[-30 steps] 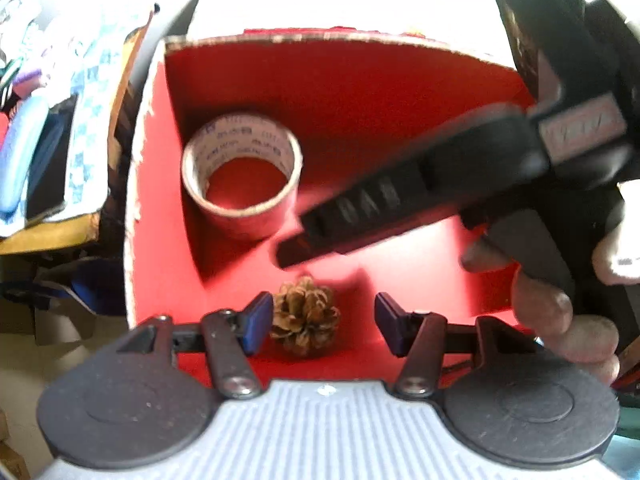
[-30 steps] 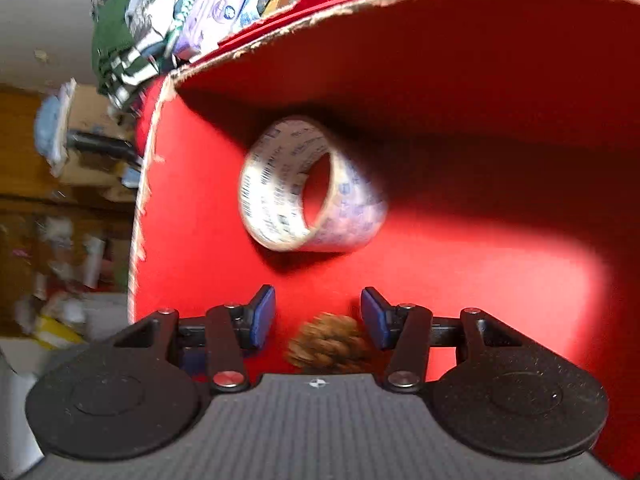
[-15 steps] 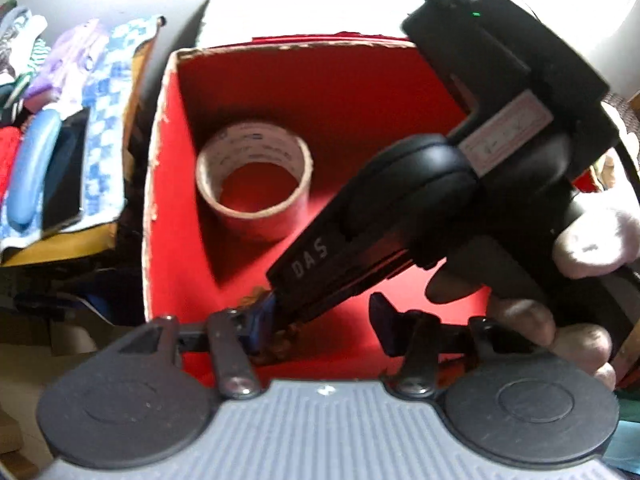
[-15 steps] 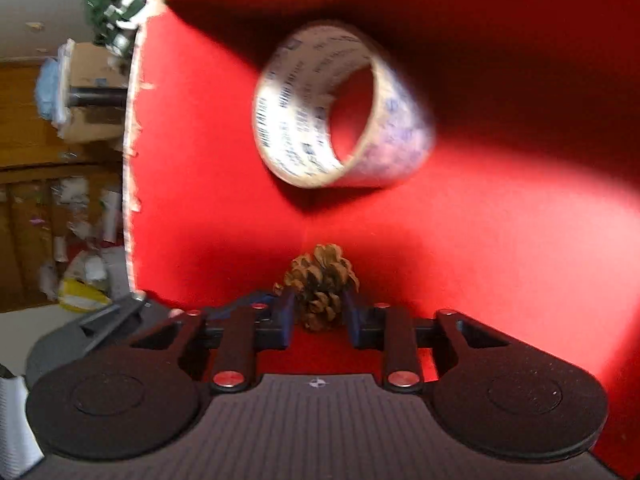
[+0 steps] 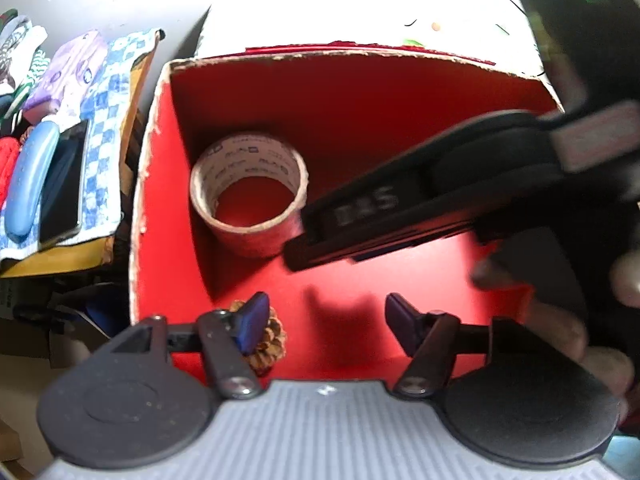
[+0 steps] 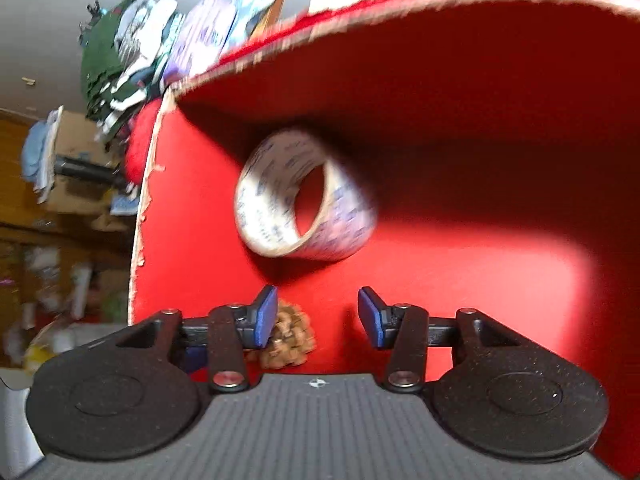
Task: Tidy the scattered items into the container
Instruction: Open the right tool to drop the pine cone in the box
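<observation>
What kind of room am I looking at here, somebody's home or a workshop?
Most likely a lived-in home, perhaps a bedroom or storage corner. Folded clothes are piled beside the red box, a checked cloth covers a side surface, and cluttered wooden shelving stands behind.

1. The box (image 5: 360, 128) looks like cardboard: matt red inside, with a rough, frayed pale rim.
2. The tape roll (image 5: 248, 196) has a matt paper-like core printed with small marks.
3. The pine cone (image 5: 270, 340) is brown, dry and rough-scaled.
4. The left gripper (image 5: 324, 322) has matt black plastic arms, shiny metal screws and smooth blue pads (image 5: 252, 322).
5. The right gripper (image 6: 318, 316) has speckled matt black discs.
6. A checked cloth (image 5: 100, 128) looks soft.
</observation>
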Demonstrator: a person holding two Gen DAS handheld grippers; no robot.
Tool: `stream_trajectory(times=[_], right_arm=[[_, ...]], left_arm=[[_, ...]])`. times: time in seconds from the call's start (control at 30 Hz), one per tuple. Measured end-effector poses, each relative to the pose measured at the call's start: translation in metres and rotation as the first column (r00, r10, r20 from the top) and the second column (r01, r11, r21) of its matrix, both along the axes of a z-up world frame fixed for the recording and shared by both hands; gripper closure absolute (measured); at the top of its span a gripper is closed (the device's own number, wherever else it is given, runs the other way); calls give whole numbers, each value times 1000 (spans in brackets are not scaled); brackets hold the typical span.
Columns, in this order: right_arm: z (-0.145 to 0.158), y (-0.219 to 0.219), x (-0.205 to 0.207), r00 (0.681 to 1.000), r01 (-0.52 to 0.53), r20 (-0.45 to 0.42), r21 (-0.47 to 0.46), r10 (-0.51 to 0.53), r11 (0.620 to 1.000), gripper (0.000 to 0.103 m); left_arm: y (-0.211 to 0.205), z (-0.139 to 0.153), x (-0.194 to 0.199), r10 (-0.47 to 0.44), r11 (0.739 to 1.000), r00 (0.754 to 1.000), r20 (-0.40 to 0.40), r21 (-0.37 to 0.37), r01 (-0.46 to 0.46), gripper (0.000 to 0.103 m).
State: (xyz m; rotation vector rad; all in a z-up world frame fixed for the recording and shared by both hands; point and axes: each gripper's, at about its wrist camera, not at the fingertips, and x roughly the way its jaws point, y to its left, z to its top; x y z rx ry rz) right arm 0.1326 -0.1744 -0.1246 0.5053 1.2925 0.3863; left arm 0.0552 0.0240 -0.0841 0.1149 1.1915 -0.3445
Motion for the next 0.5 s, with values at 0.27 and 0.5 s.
stream_trajectory(times=[0.27,0.5], right_arm=[[16,12,-15,981,150,142,-88,-136,985,54],[34,11,-46,938,276,264,-180,-224,944,54]], left_arm=[[-6,0,6,15,999,996,84,28,-17,30],[-10,13,-2,25,999,985,170,33,-31,20]])
